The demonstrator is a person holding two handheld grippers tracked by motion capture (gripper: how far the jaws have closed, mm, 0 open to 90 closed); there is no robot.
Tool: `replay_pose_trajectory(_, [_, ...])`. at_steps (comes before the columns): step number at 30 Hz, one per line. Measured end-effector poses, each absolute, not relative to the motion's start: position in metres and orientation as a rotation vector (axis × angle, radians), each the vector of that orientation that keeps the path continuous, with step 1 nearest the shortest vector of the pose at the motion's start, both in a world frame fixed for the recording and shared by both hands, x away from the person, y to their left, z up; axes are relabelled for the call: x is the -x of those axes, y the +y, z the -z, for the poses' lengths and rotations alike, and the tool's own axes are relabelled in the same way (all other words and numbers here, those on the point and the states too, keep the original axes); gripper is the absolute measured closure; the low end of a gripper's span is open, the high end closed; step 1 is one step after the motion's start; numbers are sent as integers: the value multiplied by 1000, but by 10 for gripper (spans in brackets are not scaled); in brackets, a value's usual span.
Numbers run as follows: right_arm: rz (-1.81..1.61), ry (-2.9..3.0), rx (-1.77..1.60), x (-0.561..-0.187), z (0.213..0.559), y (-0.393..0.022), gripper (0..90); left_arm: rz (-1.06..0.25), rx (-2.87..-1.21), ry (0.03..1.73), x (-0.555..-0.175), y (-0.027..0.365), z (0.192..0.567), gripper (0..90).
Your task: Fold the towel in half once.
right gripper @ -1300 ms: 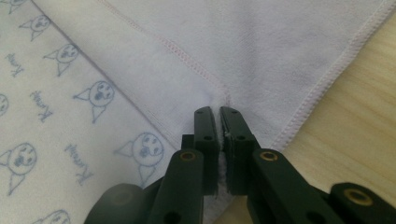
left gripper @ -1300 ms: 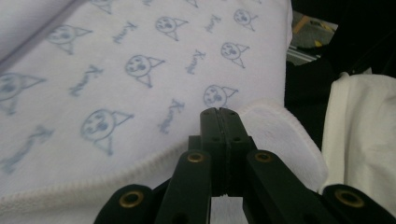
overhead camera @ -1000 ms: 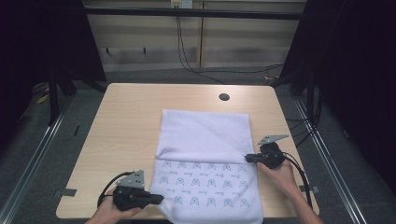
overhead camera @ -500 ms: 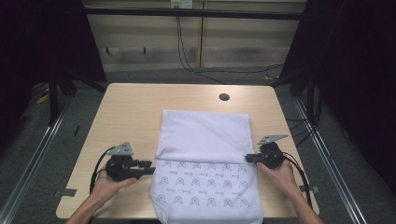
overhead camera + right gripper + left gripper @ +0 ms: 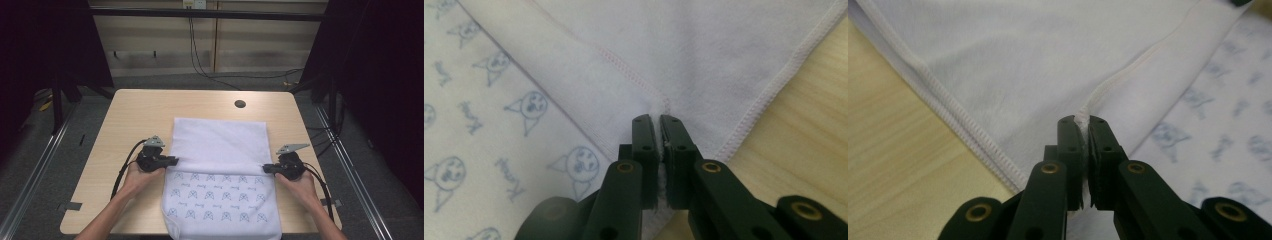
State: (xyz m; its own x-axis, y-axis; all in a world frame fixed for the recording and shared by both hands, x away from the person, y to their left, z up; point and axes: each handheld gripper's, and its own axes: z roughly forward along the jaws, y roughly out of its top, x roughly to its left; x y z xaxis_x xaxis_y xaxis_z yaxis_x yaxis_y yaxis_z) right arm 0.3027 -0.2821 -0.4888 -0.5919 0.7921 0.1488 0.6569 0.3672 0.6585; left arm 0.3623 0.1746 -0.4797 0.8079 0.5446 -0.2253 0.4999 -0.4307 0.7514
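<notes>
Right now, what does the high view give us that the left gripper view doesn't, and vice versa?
High view alone: the whole table with its dark round hole, both hands, and the right gripper at the cloth's opposite edge.

Left gripper view alone: the left gripper shut on a pinch of white fabric at the fold, plus the stitched hem.

Both: the white cloth with its blue-printed side, folded over, on the wooden tabletop.

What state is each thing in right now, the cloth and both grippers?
Cloth: spread flat on the table, near part printed side up, far part folded over it showing plain white.
Left gripper: shut on the cloth's fold at its left edge, having just closed.
Right gripper: shut on the fold at the cloth's right edge.
</notes>
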Motion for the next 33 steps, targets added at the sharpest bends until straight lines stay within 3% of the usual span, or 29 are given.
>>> replay_pose_trajectory(7, [-1250, 2266, -1251, -294, 438, -295, 865, -110, -1968, 669, -337, 193, 424, 863])
replay_pose_trajectory(14, [-1366, 2195, -1103, -250, 389, -297, 865, -133, -1953, 553, -288, 202, 389, 858])
replay_pose_trajectory(25, [-1315, 2302, -1050, -162, 404, -290, 863, -28, -2009, 510, -223, 217, 412, 850])
replay_pose_trajectory(33, [-1213, 2463, -1046, -140, 434, -278, 847, 111, -2153, 512, -210, 220, 442, 817])
